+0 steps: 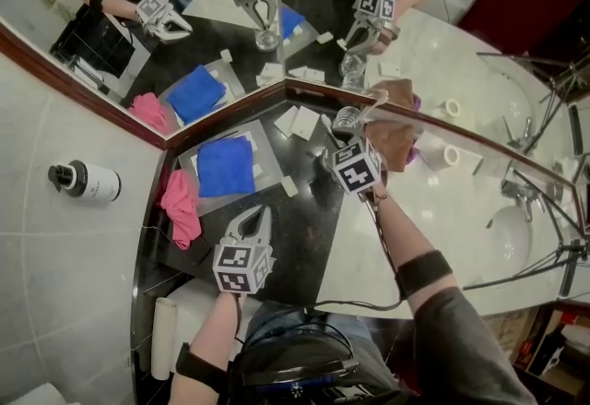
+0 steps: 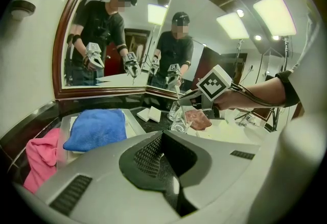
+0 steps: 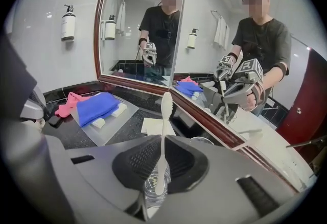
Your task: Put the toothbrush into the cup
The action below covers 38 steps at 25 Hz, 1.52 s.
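A pink cloth (image 1: 181,206) and a blue towel (image 1: 225,165) lie at the left of the dark surface (image 1: 304,228). The left gripper (image 1: 257,217) hovers beside them, jaws pressed together on nothing. Further right, the right gripper (image 3: 162,141) pinches the toothbrush (image 3: 165,113) upright, its lower end inside the glass cup (image 3: 151,195).

light: bright, ceiling panels (image 2: 273,14) (some mirrored) | edges: fisheye bend, dark corners | focus: mostly sharp
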Tool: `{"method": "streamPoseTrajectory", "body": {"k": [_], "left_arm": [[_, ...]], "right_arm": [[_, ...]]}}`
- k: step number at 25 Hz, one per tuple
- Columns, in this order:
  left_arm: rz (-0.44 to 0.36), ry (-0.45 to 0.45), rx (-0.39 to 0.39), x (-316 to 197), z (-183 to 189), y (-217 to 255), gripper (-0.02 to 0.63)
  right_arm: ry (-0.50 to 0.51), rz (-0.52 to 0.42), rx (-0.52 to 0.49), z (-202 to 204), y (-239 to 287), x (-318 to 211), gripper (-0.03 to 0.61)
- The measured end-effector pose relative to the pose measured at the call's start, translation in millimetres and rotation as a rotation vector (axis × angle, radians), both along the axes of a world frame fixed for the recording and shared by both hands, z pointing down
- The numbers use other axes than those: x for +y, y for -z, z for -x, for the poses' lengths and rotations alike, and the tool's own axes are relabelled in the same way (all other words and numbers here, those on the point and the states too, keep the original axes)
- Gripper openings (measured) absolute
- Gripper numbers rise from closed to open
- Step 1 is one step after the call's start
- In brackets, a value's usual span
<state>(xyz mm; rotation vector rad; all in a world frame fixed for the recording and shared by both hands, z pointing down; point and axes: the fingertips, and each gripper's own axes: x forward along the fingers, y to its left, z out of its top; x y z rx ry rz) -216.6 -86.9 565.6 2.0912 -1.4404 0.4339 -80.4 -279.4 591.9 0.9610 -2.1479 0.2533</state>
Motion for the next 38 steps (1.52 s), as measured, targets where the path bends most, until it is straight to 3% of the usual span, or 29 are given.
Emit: {"method": "streamPoseTrajectory", "body": {"k": [12, 19, 26, 32, 38], "left_arm": [[-0.065, -0.025, -0.008, -1, -17, 36, 0.002], [-0.101, -0.054, -0.001, -1, -37, 58, 0.002], [-0.116, -0.095, 0.003, 3, -70, 63, 0.002], [-0.113, -0.113, -0.008, 16, -84, 64, 0.002], [-0.094, -0.112, -0.009, 26, -78, 58, 0.002]], "right_arm": [[-0.007, -0.131, -0.068, -20, 91, 21, 0.046], [0.015, -0.208, -0.092, -51, 150, 75, 0.046], [0.025, -0.220, -0.077, -78, 159, 129, 0.046], [0.089, -0.183, 0.025, -80, 121, 158, 0.046], [0.225, -0.145, 0.276, -71, 65, 180, 0.046]]}}
